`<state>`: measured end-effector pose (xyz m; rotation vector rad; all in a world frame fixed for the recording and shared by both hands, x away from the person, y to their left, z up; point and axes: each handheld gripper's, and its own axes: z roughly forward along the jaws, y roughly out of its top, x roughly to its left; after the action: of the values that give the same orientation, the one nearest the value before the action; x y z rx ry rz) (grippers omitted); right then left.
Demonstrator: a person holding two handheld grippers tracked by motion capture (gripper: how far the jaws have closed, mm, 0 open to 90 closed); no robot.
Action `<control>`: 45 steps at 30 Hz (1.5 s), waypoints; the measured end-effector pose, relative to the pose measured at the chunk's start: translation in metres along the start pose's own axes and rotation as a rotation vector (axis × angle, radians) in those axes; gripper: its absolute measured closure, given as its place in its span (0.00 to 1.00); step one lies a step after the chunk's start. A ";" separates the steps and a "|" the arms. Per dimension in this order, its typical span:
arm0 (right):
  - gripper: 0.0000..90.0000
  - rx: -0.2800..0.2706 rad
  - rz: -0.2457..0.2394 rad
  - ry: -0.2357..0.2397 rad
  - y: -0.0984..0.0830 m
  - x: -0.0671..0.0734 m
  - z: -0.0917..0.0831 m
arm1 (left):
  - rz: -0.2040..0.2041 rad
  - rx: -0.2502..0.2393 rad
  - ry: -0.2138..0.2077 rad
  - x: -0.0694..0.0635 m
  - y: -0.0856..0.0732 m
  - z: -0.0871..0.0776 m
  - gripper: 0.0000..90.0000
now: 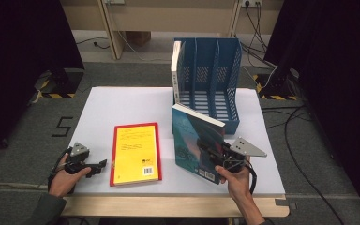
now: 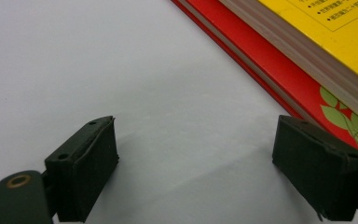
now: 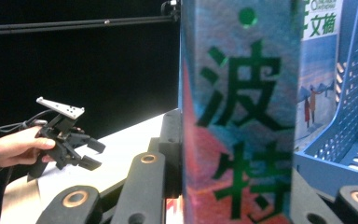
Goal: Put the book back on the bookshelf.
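Clamped on the spine of a teal book (image 1: 198, 143) by the right gripper (image 1: 214, 154), jaws pressed against either cover, book held upright just in front of the blue file rack (image 1: 225, 75). Green characters running down the spine (image 3: 240, 116) in the right gripper view. Standing in the rack's leftmost slot, a white book (image 1: 175, 65). Spread wide and holding nothing, jaws of the left gripper (image 1: 98, 167), low over the white table (image 1: 122, 105) near its front left corner, just beside the red edge of a yellow book (image 1: 136, 152). Lying flat on the table left of the teal book, that yellow book, its page edges and red cover close to one jaw in the left gripper view
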<state>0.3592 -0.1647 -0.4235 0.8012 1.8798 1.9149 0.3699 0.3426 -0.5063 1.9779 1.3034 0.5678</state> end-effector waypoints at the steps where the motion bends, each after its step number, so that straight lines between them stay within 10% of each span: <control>1: 0.83 -0.004 0.007 0.000 0.001 0.000 -0.001 | 0.000 0.000 0.000 0.000 0.000 0.000 0.14; 30: 0.83 -0.150 0.009 -0.092 0.056 -0.015 -0.029 | -0.001 -0.001 0.000 0.000 0.000 0.000 0.14; 45: 0.83 -0.180 0.005 -0.153 0.085 -0.033 -0.014 | 0.000 -0.001 0.002 0.000 0.000 0.000 0.14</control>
<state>0.3890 -0.2015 -0.3439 0.8684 1.5933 1.9332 0.3700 0.3423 -0.5066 1.9767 1.3043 0.5698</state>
